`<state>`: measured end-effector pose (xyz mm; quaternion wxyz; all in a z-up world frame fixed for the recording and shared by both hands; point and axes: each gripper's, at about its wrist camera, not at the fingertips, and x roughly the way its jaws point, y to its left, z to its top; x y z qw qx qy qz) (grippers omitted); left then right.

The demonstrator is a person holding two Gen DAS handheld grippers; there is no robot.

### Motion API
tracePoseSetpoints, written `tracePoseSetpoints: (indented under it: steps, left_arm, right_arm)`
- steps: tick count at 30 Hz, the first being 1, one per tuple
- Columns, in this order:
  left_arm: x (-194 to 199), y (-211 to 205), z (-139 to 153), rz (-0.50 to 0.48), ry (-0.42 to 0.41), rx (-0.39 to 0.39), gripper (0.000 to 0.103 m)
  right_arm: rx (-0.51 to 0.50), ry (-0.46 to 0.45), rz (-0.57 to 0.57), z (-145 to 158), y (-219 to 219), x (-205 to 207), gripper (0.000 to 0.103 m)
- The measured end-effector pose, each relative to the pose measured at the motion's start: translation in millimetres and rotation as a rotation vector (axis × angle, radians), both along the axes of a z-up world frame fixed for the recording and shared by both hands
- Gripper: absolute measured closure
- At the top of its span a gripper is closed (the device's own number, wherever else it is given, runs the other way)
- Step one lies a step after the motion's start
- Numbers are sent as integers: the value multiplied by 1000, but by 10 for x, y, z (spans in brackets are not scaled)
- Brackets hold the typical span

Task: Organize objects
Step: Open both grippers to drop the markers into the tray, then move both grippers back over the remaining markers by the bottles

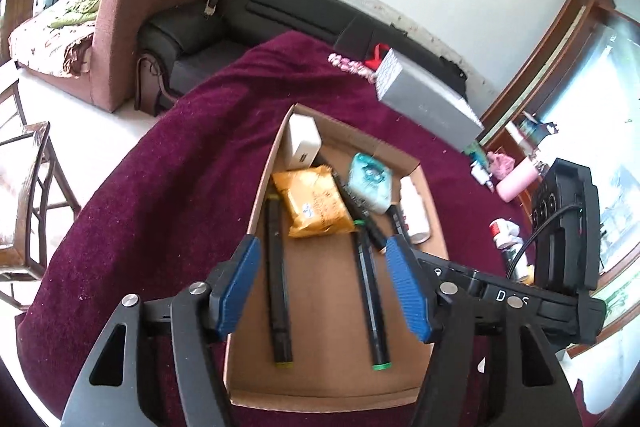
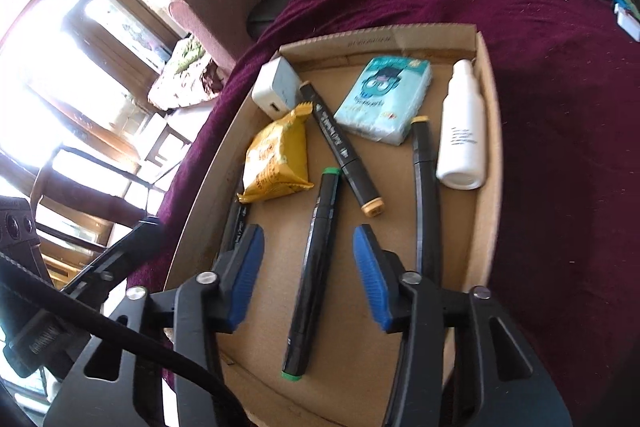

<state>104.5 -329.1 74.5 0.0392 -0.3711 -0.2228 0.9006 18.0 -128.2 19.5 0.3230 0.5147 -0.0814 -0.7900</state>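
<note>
A shallow cardboard tray (image 1: 276, 155) lies on a maroon cloth (image 1: 160, 187). It holds a white charger (image 1: 303, 141), a yellow snack packet (image 1: 314, 201), a teal tissue pack (image 1: 370, 181), a white bottle (image 1: 414, 211) and several black markers. My left gripper (image 1: 322, 285) hovers open over the tray's near end, above a yellow-tipped marker (image 1: 278, 279) and a green-tipped marker (image 1: 370, 291). In the right wrist view my right gripper (image 2: 308, 275) is open too. The green-tipped marker (image 2: 316, 259) lies on the tray floor (image 2: 384, 227) between its blue pads (image 2: 372, 279), untouched.
A grey box (image 1: 428, 99) and a pink hair tie (image 1: 352, 67) sit on the cloth beyond the tray. A pink bottle (image 1: 516, 183) and small clutter lie to the right. A black sofa (image 1: 260, 7) stands behind and a wooden chair (image 1: 24, 187) to the left.
</note>
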Motion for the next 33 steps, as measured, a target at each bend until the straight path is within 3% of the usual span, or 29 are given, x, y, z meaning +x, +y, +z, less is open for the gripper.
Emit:
tracePoseSetpoints:
  steps: [7, 10, 12, 14, 15, 16, 17, 21, 23, 24, 26, 29, 31, 33]
  left_arm:
    - [30, 237, 21, -88, 39, 94, 43]
    - [83, 454, 196, -75, 91, 0, 43]
    - [169, 624, 349, -63, 157, -87, 43]
    - [279, 870, 531, -59, 250, -182, 29]
    - [298, 930, 577, -71, 273, -190, 24]
    - [302, 1009, 612, -98, 289, -177, 15]
    - [256, 1097, 611, -149, 280, -115, 11]
    - [-79, 1420, 330, -327, 104, 190, 11]
    - [-197, 1606, 196, -347, 39, 254, 11]
    - [-235, 1692, 167, -355, 23, 265, 11]
    - [-297, 1881, 148, -359, 10, 242, 11]
    - [-401, 2183, 184, -359, 6, 107, 11]
    - [-495, 2422, 160, -365, -21, 8, 11]
    - [-521, 2637, 105, -405, -25, -40, 11]
  right_arm:
    - [-48, 71, -45, 222, 358, 83, 52]
    - [-38, 164, -79, 411, 515, 175, 50]
    - [-8, 267, -124, 579, 685, 263, 42]
    - [1, 353, -161, 707, 798, 335, 28]
    - [2, 398, -184, 781, 921, 392, 25]
    - [3, 449, -214, 863, 1044, 449, 23]
    - [2, 488, -239, 913, 1102, 458, 23]
    - [14, 725, -416, 1212, 1635, 794, 17]
    - [5, 830, -523, 1266, 1942, 951, 0]
    - [-3, 840, -571, 1239, 2094, 974, 0]
    - [-1, 763, -626, 1177, 2342, 881, 0]
    - [-18, 590, -680, 980, 2830, 684, 0]
    - [-13, 571, -728, 888, 3069, 684, 0]
    - [36, 555, -783, 795, 3261, 666, 0]
